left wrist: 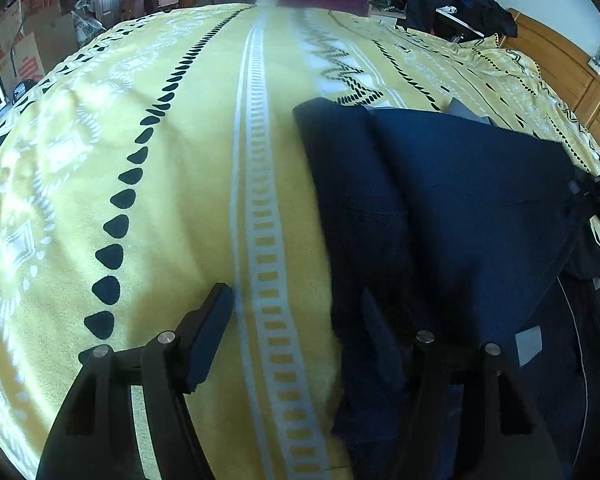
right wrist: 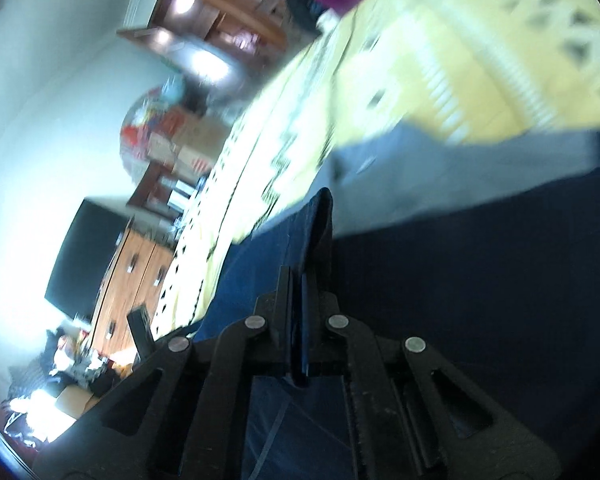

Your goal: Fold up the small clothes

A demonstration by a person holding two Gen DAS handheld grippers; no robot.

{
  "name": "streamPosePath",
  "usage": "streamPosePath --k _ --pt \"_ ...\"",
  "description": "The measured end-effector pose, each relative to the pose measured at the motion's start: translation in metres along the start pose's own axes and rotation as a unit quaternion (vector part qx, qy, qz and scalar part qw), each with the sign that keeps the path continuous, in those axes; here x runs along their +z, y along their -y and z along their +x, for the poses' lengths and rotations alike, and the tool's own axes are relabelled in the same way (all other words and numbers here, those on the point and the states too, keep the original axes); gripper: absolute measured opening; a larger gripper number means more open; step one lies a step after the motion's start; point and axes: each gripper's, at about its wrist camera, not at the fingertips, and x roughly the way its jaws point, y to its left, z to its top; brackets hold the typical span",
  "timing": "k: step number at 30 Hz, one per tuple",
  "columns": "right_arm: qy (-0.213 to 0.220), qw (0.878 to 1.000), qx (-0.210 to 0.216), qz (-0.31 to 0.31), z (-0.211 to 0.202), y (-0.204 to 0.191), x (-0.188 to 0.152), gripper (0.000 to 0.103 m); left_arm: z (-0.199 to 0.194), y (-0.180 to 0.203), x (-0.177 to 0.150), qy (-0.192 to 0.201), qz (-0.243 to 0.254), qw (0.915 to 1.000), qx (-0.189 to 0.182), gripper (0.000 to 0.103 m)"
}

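The navy garment [left wrist: 452,208] is lying on the yellow patterned bedspread [left wrist: 188,168], with one long panel already turned over the rest — a clean crease is running along its left side, so the fold looks partly made, not finished. The left tool [left wrist: 296,320] is hovering with its fingers spread wide, one over bare bedspread and the other over the garment's near edge, gripping nothing. The right tool [right wrist: 300,320] is pressed together on a raised edge of the same navy cloth [right wrist: 308,236], lifting it clear of the bed. The right view is blurred, so which edge it is pinching is probably a side hem — hard to confirm. Further folds and a final flattening are seemingly remaining.
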Motion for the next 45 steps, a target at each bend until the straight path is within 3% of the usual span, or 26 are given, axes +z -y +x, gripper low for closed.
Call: streamPosePath --k 5,7,11,14,17,19,20,21,23,25,26,27,30,32,34,35,37,38,39,40,41,42,43,44,45 --pt "0.042 0.997 -0.062 0.012 -0.086 0.036 0.01 0.002 0.001 0.002 0.0 0.0 0.004 1.0 0.0 0.071" --pt "0.037 0.995 -0.086 0.024 -0.098 0.053 0.003 0.0 0.002 0.005 0.0 -0.001 0.01 0.9999 -0.003 0.078" --pt "0.029 0.99 -0.123 0.058 -0.103 0.09 -0.009 0.0 0.004 0.008 0.001 -0.005 0.019 0.9998 0.004 0.079" --pt "0.028 0.991 -0.13 0.031 -0.1 0.079 -0.012 0.0 0.004 0.008 0.001 -0.005 0.02 0.9998 0.006 0.079" --pt "0.005 0.995 -0.092 -0.024 -0.075 0.049 -0.014 0.001 0.004 0.009 0.0 -0.004 0.02 0.9998 0.006 0.079" --pt "-0.045 0.995 -0.081 -0.033 -0.041 0.052 -0.016 0.009 0.004 0.009 0.0 -0.004 0.02 0.9998 0.006 0.079" --pt "-0.087 0.992 -0.09 -0.025 -0.02 0.062 -0.022 0.023 0.003 0.009 0.0 -0.003 0.021 0.9997 0.008 0.079" --pt "-0.112 0.988 -0.102 -0.02 -0.004 0.076 -0.029 0.001 0.003 0.009 0.0 -0.003 0.022 0.9997 0.01 0.08" --pt "-0.107 0.989 -0.099 -0.001 -0.004 0.084 -0.031 0.0 0.003 0.009 0.001 -0.004 0.022 0.9997 0.009 0.08" --pt "-0.096 0.988 -0.117 -0.013 -0.021 0.062 -0.027 0.016 0.0 0.006 0.002 -0.004 0.015 0.9999 0.006 0.08" --pt "-0.076 0.991 -0.105 -0.039 -0.04 0.042 -0.027 0.038 -0.006 0.006 0.003 -0.007 0.013 0.9998 0.013 0.079" --pt "-0.057 0.992 -0.094 -0.056 -0.061 0.026 -0.029 0.049 -0.015 0.006 0.003 -0.01 0.015 0.9997 0.018 0.078" --pt "-0.002 0.99 -0.096 -0.104 -0.129 -0.019 -0.046 0.05 -0.064 0.008 -0.007 0.025 0.017 0.9995 0.009 0.078" --pt "0.06 0.972 -0.139 -0.178 -0.184 -0.063 -0.069 0.051 -0.099 0.006 -0.025 0.047 0.005 0.9989 -0.007 0.078" --pt "0.13 0.945 -0.175 -0.245 -0.236 -0.108 -0.1 0.069 -0.145 0.004 -0.051 0.088 -0.001 0.9961 -0.003 0.078" --pt "0.172 0.927 -0.194 -0.269 -0.26 -0.128 -0.118 0.103 -0.174 0.005 -0.065 0.12 -0.005 0.9927 0.002 0.078" --pt "0.263 0.894 -0.215 -0.293 -0.295 -0.152 -0.149 0.103 -0.231 0.009 -0.087 0.185 -0.007 0.9824 0.027 0.078" --pt "0.288 0.885 -0.219 -0.294 -0.307 -0.157 -0.162 0.103 -0.263 0.014 -0.097 0.223 -0.004 0.9736 0.048 0.08" --pt "0.285 0.887 -0.223 -0.287 -0.313 -0.159 -0.171 0.103 -0.298 0.019 -0.109 0.273 -0.011 0.9599 0.062 0.094" --pt "0.277 0.891 -0.225 -0.28 -0.314 -0.158 -0.177 0.103 -0.332 0.023 -0.122 0.331 -0.031 0.9405 0.071 0.103" --pt "0.272 0.896 -0.225 -0.271 -0.313 -0.154 -0.183 0.103 -0.362 0.026 -0.139 0.404 -0.061 0.9098 0.076 0.103" --pt "0.26 0.906 -0.217 -0.255 -0.31 -0.145 -0.187 0.103 -0.376 0.029 -0.152 0.453 -0.083 0.8847 0.07 0.103" --pt "0.236 0.92 -0.209 -0.232 -0.307 -0.134 -0.191 0.103 -0.383 0.029 -0.163 0.481 -0.106 0.8687 0.048 0.103" --pt "0.215 0.93 -0.211 -0.21 -0.303 -0.123 -0.19 0.103 -0.38 0.026 -0.163 0.462 -0.114 0.8791 0.021 0.103" --pt "0.178 0.943 -0.216 -0.18 -0.293 -0.104 -0.198 0.103 -0.365 0.025 -0.157 0.4 -0.111 0.9096 0.014 0.103"
